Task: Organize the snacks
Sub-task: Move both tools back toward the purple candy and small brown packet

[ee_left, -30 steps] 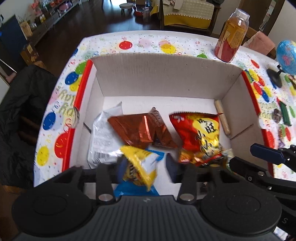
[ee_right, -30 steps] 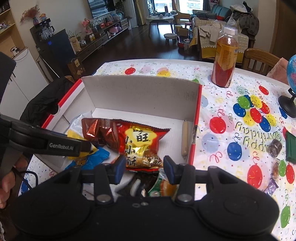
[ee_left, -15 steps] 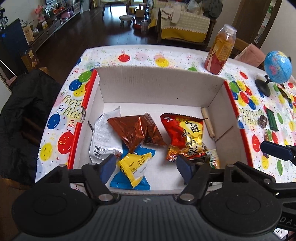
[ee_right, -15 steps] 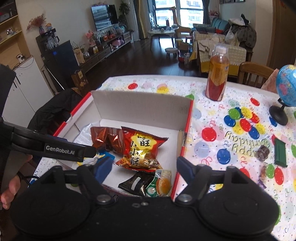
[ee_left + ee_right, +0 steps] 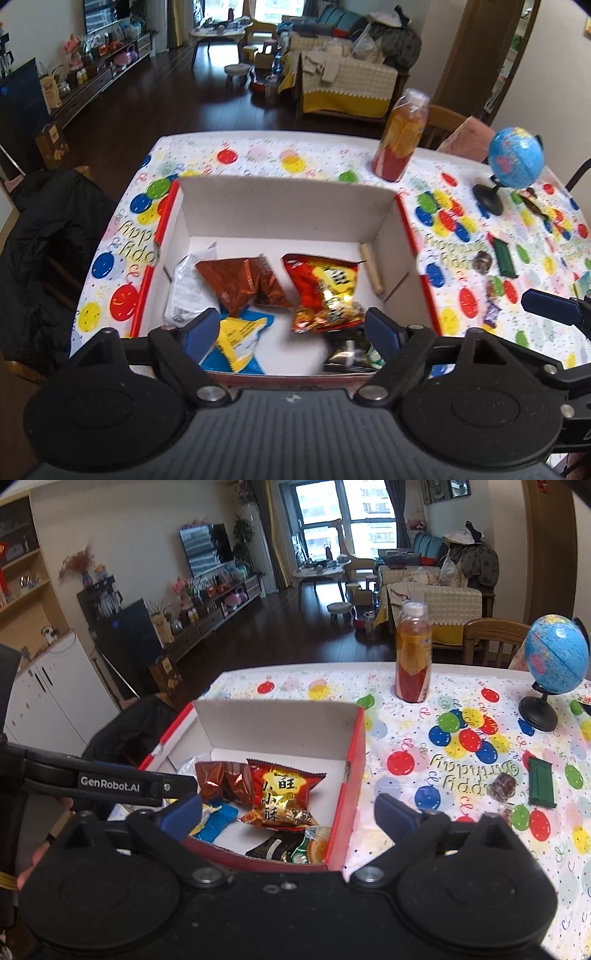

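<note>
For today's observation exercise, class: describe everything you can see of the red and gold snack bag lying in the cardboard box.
The red and gold snack bag is a shiny, crinkled foil packet, sealed, with a serrated top edge and large dark characters on a yellow-gold panel. It lies flat on the white floor of the cardboard box, roughly mid-box. A brown foil bag lies beside it, seemingly touching in the right wrist view. A dark packet lies by its lower end. Neither pair of tongs touches it.

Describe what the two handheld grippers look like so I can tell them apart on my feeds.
Both look alike: black plastic bodies with two round housings, silver screws, and black linkage fingers ending in blue pads. The left gripper shows in the right wrist view with white "GenRobot.AI" lettering on its side. The right gripper shows no visible cables.
</note>
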Demonstrator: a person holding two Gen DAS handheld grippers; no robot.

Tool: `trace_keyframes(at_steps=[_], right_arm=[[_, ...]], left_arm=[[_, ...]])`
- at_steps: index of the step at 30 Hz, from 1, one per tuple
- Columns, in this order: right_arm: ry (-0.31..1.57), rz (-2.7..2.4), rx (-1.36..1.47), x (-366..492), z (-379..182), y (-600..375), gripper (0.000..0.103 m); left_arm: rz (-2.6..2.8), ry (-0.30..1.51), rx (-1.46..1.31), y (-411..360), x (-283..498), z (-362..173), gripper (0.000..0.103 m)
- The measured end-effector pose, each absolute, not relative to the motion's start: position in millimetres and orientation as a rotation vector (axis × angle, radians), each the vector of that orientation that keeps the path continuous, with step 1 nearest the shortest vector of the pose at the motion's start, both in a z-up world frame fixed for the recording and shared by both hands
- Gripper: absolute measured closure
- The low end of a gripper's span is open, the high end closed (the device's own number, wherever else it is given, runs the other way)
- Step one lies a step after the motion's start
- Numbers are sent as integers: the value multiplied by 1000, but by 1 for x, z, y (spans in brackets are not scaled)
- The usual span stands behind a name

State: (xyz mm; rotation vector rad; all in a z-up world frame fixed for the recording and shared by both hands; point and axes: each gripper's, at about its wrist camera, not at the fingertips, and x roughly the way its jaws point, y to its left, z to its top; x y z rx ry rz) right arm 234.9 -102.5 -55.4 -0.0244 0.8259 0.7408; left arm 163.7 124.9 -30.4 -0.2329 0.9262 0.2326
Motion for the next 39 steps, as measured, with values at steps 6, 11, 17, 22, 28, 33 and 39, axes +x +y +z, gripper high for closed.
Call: trace_keyframes(at_steps=[6, 11, 17, 22, 28, 33, 39], right_arm=[[799, 705, 12, 234, -48, -134, 0], [776, 645, 1, 236, -50, -165, 0], [756, 576, -50, 244, -58, -209, 0], [761, 525, -63, 260, -65, -254, 0], [795, 481, -39, 289, -79, -296, 1], [826, 458, -38, 315, -96, -316, 4], [925, 455, 13, 357, -123, -327, 4]], left_arm=[[165, 887, -235, 98, 166, -21, 11], [97, 861, -228, 67, 176, -21, 0], [29, 848, -207, 22, 194, -26, 0], [5, 863, -196, -15, 213, -35, 0], [-16, 888, -193, -54, 236, -51, 0], [-4, 914, -126, -84, 254, -70, 0], [12, 945, -81, -109, 274, -94, 1]])
